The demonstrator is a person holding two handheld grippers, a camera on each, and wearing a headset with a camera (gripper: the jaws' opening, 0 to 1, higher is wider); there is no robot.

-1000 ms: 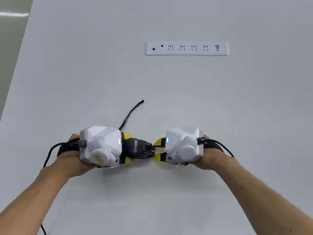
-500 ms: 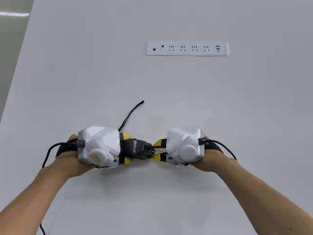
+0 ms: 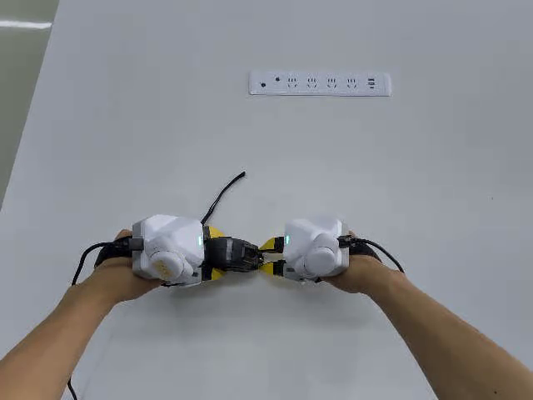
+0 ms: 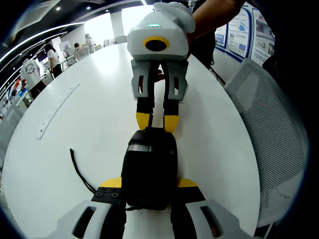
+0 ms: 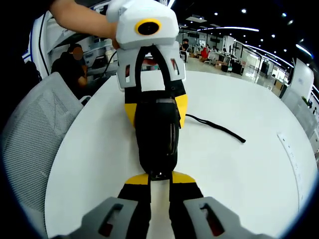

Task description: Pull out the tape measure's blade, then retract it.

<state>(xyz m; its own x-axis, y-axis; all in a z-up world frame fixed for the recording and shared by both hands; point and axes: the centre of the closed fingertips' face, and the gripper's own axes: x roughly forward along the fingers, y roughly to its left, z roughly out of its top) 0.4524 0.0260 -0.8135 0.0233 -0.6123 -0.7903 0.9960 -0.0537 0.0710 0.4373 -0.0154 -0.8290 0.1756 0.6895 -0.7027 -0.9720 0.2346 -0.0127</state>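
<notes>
Left gripper: you clamp the black, rounded plastic tape measure by its sides.
Right gripper: narrow, nipping its front end.
Tape measure: between both grippers, over the white surface.

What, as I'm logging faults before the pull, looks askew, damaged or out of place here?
Nothing stands out. The tape measure sits straight in the left gripper, the right gripper meets its front end, and its black strap trails loose on the table.
</notes>
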